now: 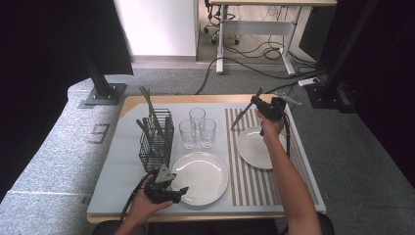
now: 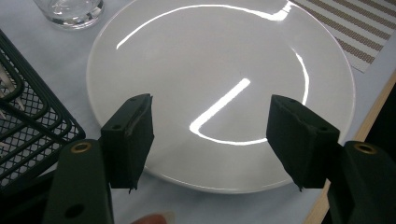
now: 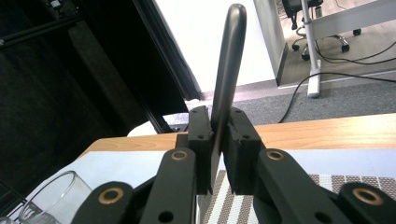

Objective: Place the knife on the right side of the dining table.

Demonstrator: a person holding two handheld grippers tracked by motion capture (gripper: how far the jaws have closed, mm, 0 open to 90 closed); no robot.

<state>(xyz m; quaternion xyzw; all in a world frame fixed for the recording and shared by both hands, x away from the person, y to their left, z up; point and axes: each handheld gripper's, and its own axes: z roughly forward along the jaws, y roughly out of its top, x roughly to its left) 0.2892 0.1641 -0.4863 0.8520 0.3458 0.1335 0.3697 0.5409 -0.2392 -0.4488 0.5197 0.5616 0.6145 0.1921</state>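
My right gripper (image 1: 255, 103) (image 3: 219, 128) is shut on a dark grey piece of cutlery (image 1: 242, 117) (image 3: 229, 60), probably a knife, and holds it slanted in the air above the far white plate (image 1: 254, 149). Its rounded handle end points up and away; its thin end hangs down to the left, above the striped placemat (image 1: 293, 169). My left gripper (image 1: 179, 191) (image 2: 210, 135) is open at the table's front left. Its jaws straddle the near rim of the front white plate (image 1: 203, 178) (image 2: 219, 56) with nothing gripped.
A black wire basket (image 1: 156, 142) (image 2: 28, 130) holding several dark cutlery pieces stands at the left. Three clear glasses (image 1: 197, 128) stand behind the front plate; one glass (image 2: 70, 11) is at the top left of the left gripper view. The wooden table edge (image 1: 195, 215) is close in front.
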